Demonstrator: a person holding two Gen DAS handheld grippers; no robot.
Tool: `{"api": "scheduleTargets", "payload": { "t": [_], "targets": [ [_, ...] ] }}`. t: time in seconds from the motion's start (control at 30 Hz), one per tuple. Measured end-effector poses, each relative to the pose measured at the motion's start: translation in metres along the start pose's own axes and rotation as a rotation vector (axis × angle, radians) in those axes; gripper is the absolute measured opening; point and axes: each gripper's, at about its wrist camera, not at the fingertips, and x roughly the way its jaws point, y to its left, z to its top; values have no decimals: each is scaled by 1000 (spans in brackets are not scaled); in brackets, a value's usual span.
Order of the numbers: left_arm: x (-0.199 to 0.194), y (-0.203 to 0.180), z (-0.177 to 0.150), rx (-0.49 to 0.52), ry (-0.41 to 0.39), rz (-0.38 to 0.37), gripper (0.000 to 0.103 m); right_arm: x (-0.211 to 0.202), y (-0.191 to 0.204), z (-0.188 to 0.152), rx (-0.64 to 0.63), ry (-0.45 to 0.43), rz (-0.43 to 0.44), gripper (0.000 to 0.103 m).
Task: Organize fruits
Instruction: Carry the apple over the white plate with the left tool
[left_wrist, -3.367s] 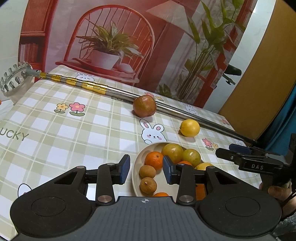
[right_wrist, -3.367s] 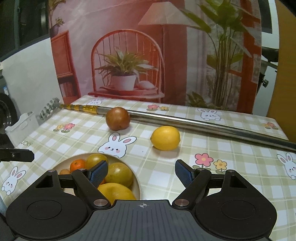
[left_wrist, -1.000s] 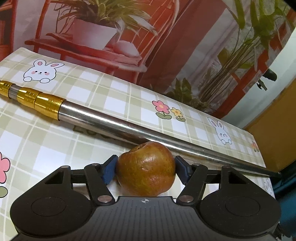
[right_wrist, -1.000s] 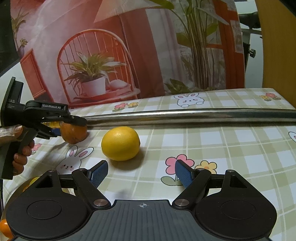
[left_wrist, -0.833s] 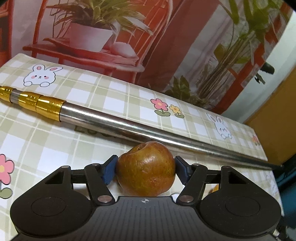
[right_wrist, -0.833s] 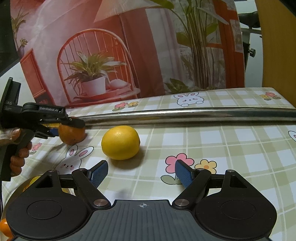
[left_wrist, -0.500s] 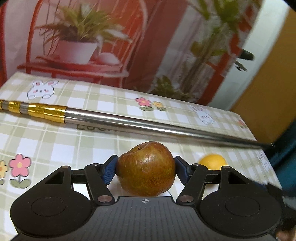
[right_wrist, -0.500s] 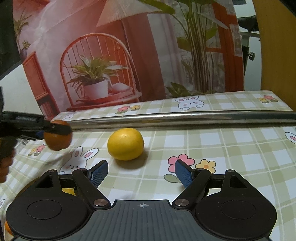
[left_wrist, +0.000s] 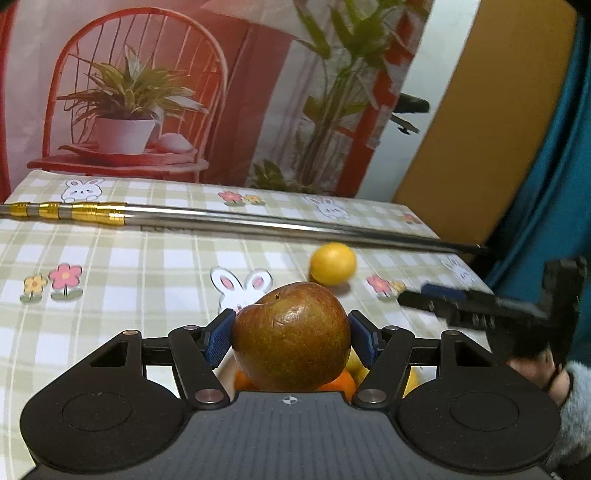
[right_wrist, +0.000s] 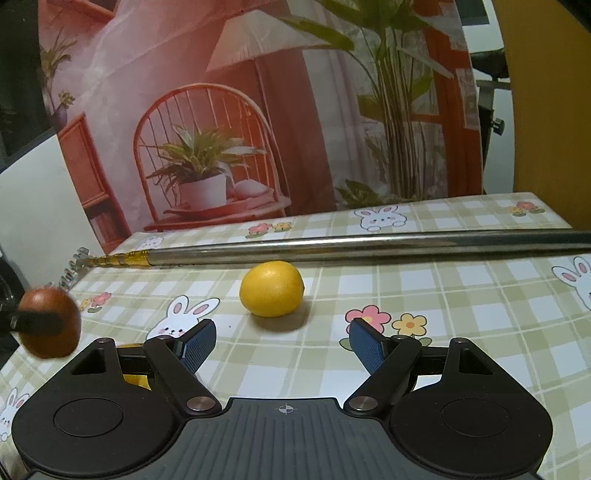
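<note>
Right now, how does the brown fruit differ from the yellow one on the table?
The brown fruit is russet and mottled; the lemon is plain bright yellow. The brown fruit is clamped in the left tool, off the cloth, while the lemon lies loose on the table ahead of the open right tool. Both are roundish.

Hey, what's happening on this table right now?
A person is sorting fruit with two handheld tongs. The left tongs are shut on a brownish-red round fruit, held above the oranges glimpsed beneath it. The right tongs are open and empty, pointed at a yellow lemon lying on the checked tablecloth beside a long metal pole.
</note>
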Motion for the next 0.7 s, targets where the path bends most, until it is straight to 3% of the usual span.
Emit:
{"api": "scheduleTargets", "payload": {
  "t": [0.3,0.7],
  "targets": [
    [-2,-20,-28,66,42,27,68,-21,3,-1,0,-27,-5,76],
    [13,-25,-38,122,79,68,68,-31,6,1,-6,-43,-10,76]
  ]
}}
